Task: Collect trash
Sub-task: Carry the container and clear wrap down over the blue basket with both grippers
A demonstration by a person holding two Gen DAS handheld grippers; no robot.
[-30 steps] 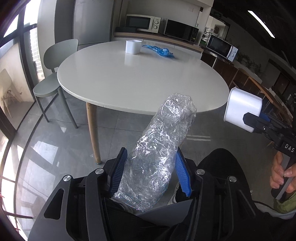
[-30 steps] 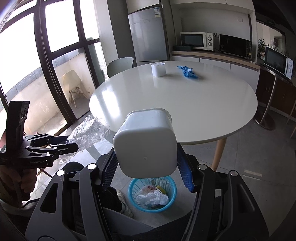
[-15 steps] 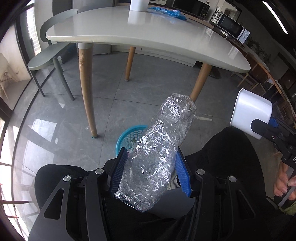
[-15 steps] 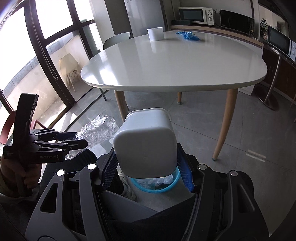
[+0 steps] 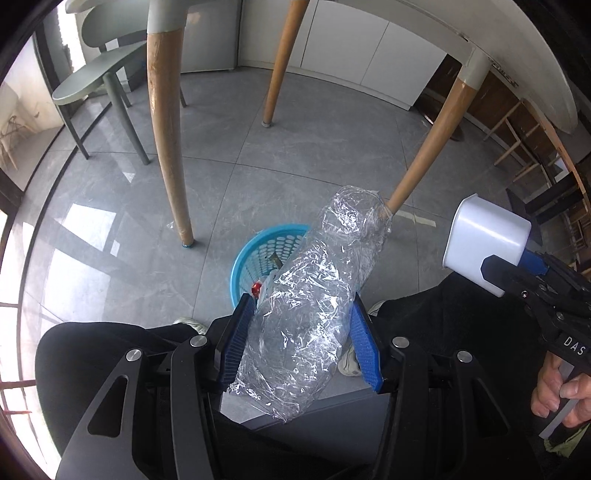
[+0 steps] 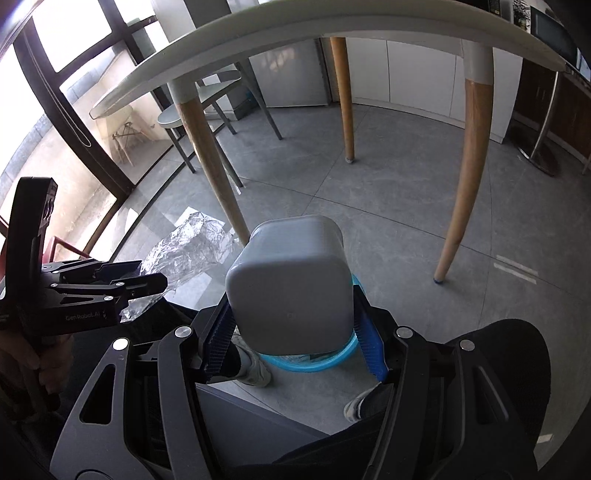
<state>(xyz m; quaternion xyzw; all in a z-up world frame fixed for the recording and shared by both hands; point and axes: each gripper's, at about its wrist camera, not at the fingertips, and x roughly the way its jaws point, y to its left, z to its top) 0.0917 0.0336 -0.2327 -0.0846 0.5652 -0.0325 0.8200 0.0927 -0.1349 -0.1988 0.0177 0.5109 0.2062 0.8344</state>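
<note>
- So, nearest the left wrist camera: the left gripper (image 5: 303,339) has its blue pads (image 5: 236,338) pressed against both sides of a crushed clear plastic bottle (image 5: 317,295). The bottle sticks forward and up out of the jaws, tilted a bit to the right, with its far end in front of a table leg (image 5: 432,142).
- In the right wrist view, the right gripper (image 6: 291,325) is clamped on a white plastic cup (image 6: 290,280), and what faces the camera is its closed bottom. The pads sit tight on both flanks.
- Each gripper shows in the other's camera too: the cup is off at the right edge of the left view, with a hand (image 5: 557,387) on the handle below it, and the bottle is at the left of the right view.
- Dark trouser legs and a pale shoe (image 6: 255,369) fill the bottom of both pictures.
- Just past the knees, a blue plastic basket (image 5: 258,254) stands on the grey tiled floor (image 5: 110,221). The bottle covers its right half from the left camera, and the cup hides most of it from the right one, so only a blue arc of rim peeks out below the cup. There's some trash in it, including something red, but I can't make out what it is.
- Further back: wooden table legs under a white tabletop (image 6: 258,29).
- Farthest: a grey-green chair (image 5: 92,74), white cabinets (image 5: 369,48) and big windows (image 6: 74,55).
</note>
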